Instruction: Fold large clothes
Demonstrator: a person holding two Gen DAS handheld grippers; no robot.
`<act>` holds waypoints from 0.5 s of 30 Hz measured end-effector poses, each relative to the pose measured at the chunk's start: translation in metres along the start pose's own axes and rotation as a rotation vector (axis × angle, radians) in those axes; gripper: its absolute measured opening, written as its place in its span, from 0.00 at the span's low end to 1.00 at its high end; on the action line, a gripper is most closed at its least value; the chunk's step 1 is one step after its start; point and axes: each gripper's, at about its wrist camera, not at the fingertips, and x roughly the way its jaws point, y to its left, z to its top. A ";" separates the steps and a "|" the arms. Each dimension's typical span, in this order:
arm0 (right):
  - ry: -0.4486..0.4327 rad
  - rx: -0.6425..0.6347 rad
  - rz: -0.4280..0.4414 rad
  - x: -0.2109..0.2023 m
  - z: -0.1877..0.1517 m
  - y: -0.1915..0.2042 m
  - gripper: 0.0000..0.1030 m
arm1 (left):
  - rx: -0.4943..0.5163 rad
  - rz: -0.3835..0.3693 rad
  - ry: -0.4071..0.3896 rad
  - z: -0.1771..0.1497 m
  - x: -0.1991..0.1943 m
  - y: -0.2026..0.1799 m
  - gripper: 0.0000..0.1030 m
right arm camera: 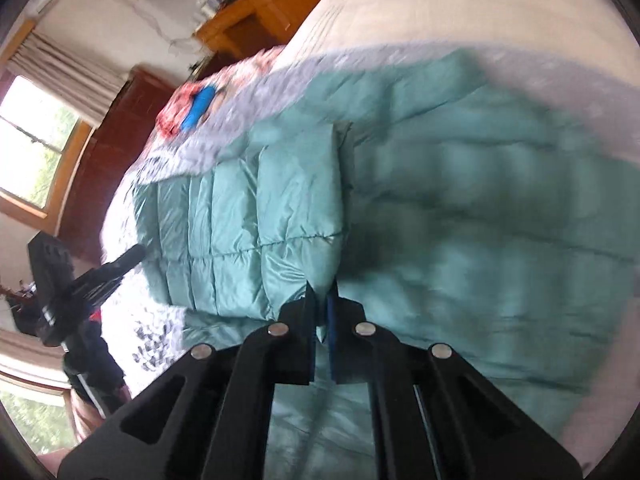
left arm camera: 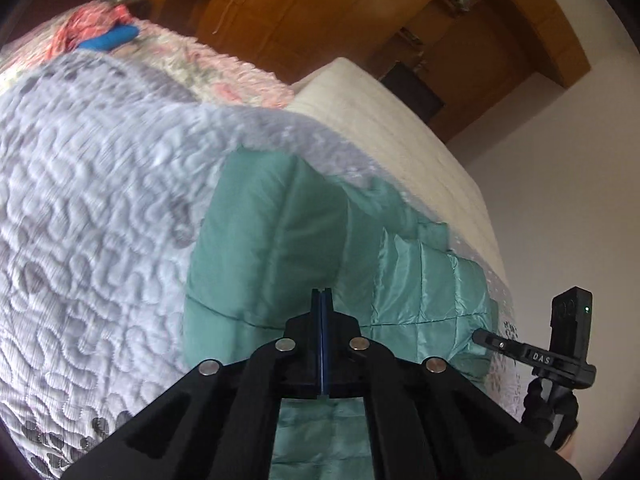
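A teal quilted down jacket point(left arm camera: 280, 240) lies on a grey-white quilted bedspread point(left arm camera: 88, 200); it fills the right wrist view point(right arm camera: 460, 208). My left gripper point(left arm camera: 322, 292) is shut with its fingers pressed flat together; no fabric shows between them, and it hovers over the jacket's near edge. My right gripper point(right arm camera: 322, 292) is shut on a fold of the jacket and lifts a panel of it point(right arm camera: 288, 200) up off the rest. The right gripper also shows at the right edge of the left wrist view point(left arm camera: 480, 336), and the left gripper at the left of the right wrist view point(right arm camera: 136, 254).
A pink floral blanket point(left arm camera: 224, 68) with a blue object point(left arm camera: 108, 40) lies at the far end of the bed. The bare cream mattress point(left arm camera: 400, 128) shows beyond the bedspread. Wooden furniture point(left arm camera: 320, 8) stands behind. A window point(right arm camera: 36, 140) is at the left.
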 end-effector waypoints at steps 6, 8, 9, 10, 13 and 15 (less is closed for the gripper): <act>-0.093 0.067 -0.131 -0.056 -0.009 -0.058 0.03 | 0.095 0.059 0.009 0.013 0.013 -0.038 0.00; -0.111 0.111 -0.155 -0.067 -0.014 -0.080 0.02 | 0.101 0.067 0.032 0.012 0.021 -0.042 0.00; -0.116 0.131 -0.168 -0.071 -0.017 -0.090 0.02 | 0.104 0.072 0.046 0.009 0.024 -0.043 0.00; -0.119 0.149 -0.181 -0.072 -0.020 -0.099 0.02 | 0.108 0.077 0.057 0.007 0.028 -0.045 0.00; -0.114 0.198 -0.205 -0.072 -0.027 -0.123 0.02 | 0.141 0.094 0.093 -0.002 0.042 -0.051 0.00; -0.095 0.225 -0.215 -0.063 -0.032 -0.135 0.02 | 0.166 0.122 0.111 -0.005 0.056 -0.051 0.00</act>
